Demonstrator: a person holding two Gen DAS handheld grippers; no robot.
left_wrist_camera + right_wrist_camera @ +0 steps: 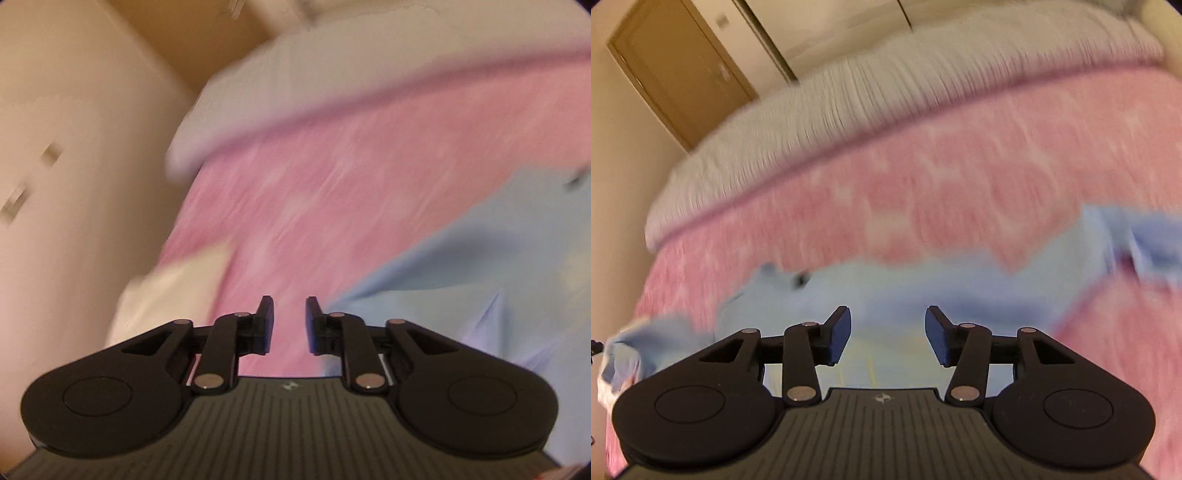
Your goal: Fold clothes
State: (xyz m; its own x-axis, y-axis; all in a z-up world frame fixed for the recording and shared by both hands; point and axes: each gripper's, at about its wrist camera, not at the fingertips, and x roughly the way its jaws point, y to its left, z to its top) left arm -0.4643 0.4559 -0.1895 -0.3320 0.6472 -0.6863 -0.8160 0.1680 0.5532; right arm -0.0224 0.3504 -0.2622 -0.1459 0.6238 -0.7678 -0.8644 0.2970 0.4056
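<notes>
Pink bedspread point(960, 177), pale blue garment point(886, 288) spread across.
Left gripper point(290, 314) narrowly parted, empty; right gripper point(888, 325) half open, empty, garment at 12 o'clock.

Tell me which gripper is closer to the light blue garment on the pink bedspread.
Right, probably. The right gripper hangs directly over the light blue garment, jaws open and empty. The left gripper is over the pink bedspread, with the garment off to its right.

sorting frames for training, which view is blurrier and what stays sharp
Left wrist view: heavy diagonal streaks over the pink bedspread and light blue garment; only the left gripper is crisp. Right wrist view: milder smear, door readable, right gripper sharp. Both warm-lit, fisheye-curved.
</notes>
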